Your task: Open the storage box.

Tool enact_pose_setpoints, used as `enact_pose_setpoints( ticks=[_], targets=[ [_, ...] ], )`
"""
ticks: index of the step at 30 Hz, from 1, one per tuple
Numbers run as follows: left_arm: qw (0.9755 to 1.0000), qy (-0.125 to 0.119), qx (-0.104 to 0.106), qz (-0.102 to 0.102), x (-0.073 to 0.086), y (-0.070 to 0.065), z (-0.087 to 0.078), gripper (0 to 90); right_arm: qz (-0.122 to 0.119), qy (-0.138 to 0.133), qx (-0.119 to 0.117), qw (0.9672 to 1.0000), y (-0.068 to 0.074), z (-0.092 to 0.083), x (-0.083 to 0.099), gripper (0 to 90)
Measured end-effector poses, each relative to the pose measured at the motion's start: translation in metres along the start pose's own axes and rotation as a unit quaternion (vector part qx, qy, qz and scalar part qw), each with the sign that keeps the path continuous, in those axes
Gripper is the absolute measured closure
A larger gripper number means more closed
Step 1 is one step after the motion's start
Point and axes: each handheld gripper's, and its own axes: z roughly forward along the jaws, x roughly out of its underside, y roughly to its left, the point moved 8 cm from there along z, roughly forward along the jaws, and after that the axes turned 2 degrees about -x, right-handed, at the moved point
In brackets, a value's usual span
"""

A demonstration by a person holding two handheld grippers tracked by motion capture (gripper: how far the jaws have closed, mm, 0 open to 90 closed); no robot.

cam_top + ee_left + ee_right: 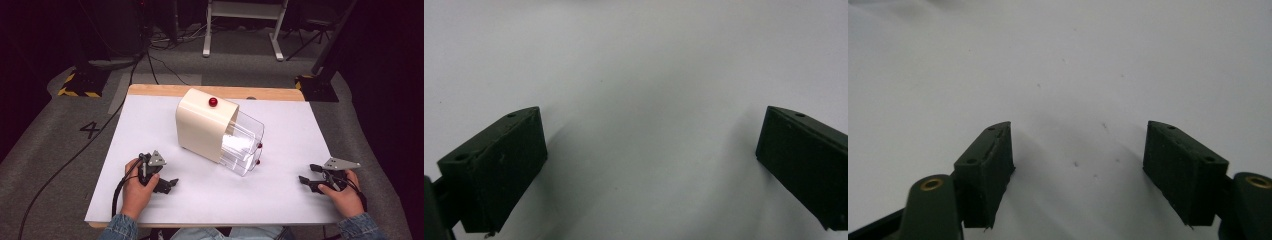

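Fingers of left gripper (pixel 172 183) and right gripper (pixel 303 180) spread wide, grasping nothing, low over white sheet (pixel 150 125). Cream drawer box (pixel 202 125) ahead, between both, clear drawers (pixel 242 142) half out. Risk: one-sided push could skid or tip box.

One drawer cabinet (pixel 206 126) with three red knobs (pixel 213 102), two grippers (pixel 169 184).

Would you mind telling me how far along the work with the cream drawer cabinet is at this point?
Nothing looks done yet: the cream cabinet stands mid-table with its clear drawers sticking partly out of its right side. Nothing is in hand either; the left gripper and right gripper rest low on the white table on either side, jaws open and empty. Whatever is to be done with the drawers still lies ahead.
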Motion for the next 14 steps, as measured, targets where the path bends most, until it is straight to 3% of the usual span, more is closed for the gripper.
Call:
enact_pose_setpoints(
  ticks=[4, 14],
  targets=[
    [1.0000, 0.000, 0.000, 0.000, 0.0000, 0.0000, 0.0000, 0.0, 0.015, 0.008, 0.017, 0.9997, -0.0048, 0.0017, 0.0011, 16.7],
    [1.0000, 0.001, 0.001, 0.000, -0.0001, 0.0000, 0.0000, 0.0, 0.020, 0.011, 0.023, 0.9995, -0.0061, 0.0024, 0.0015, 14.4]
  ],
)
